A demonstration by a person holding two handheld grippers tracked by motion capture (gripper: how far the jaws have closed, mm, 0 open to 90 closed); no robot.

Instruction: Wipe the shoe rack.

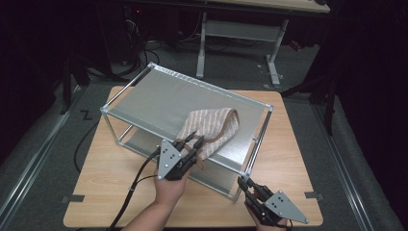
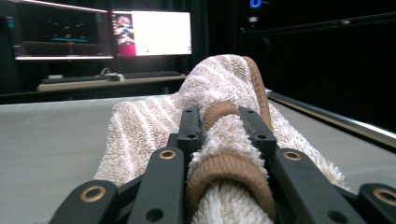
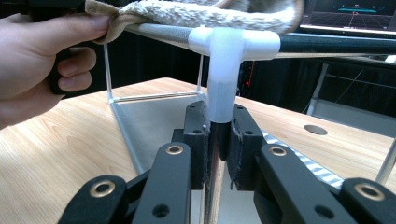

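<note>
1. The towel (image 1: 211,129) lies bunched on the top shelf of the metal rack (image 1: 159,103), toward its near right side, with one corner hanging over the near edge.
2. It is cream with pale stripes and a brown hem; in the left gripper view it rises in a hump ahead of the jaws.
3. My left gripper (image 1: 192,143) is clamped on the towel's near end, the brown hem pinched between its pads (image 2: 190,128).
4. My left hand (image 1: 169,188) comes in from the bottom edge, its cable trailing down to the left.
5. My right gripper (image 1: 244,185) is closed around the rack's near right post (image 3: 215,154), just under the white plastic corner joint (image 3: 224,51).
6. The rack stands on a wooden table (image 1: 101,168), its lower shelf resting close to the tabletop.
7. Monitors (image 2: 152,33) glow on a desk well beyond the rack.
</note>
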